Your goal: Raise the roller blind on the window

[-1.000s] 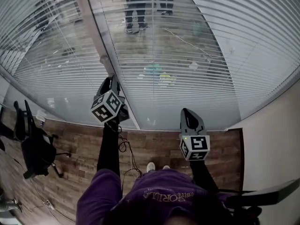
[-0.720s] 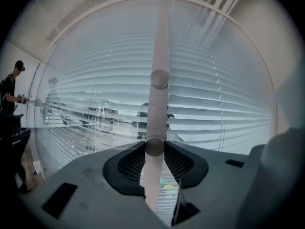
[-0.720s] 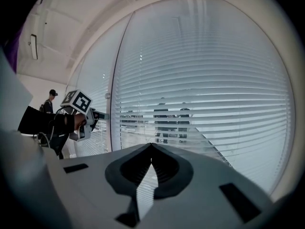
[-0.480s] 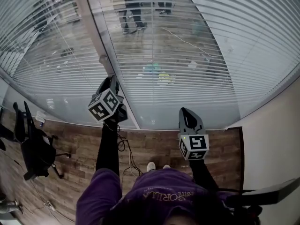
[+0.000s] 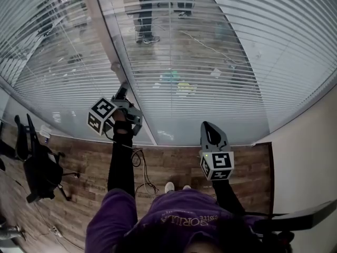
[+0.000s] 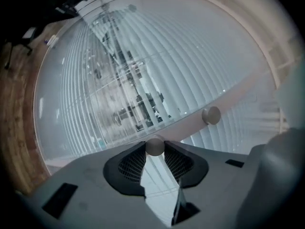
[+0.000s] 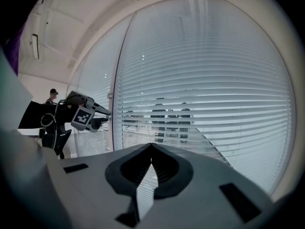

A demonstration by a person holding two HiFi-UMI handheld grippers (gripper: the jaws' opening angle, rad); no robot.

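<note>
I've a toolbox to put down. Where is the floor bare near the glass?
Bare floor lies between the right claw and the side wall, and between the office chair and the left sleeve. Cables crowd the boards by the shoes.

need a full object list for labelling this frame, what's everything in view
blinds: two, white, lowered over the window
post: one, pale, between the blinds
knobs: two, pale, on the post
chair: one, black, floor at left
cable: one, dark, floor at centre
people: at least two, dark, beyond the glass
top: one, purple, bottom of head view
left tool: one, grey, shut on the nearer knob
right tool: one, grey, shut, empty
</note>
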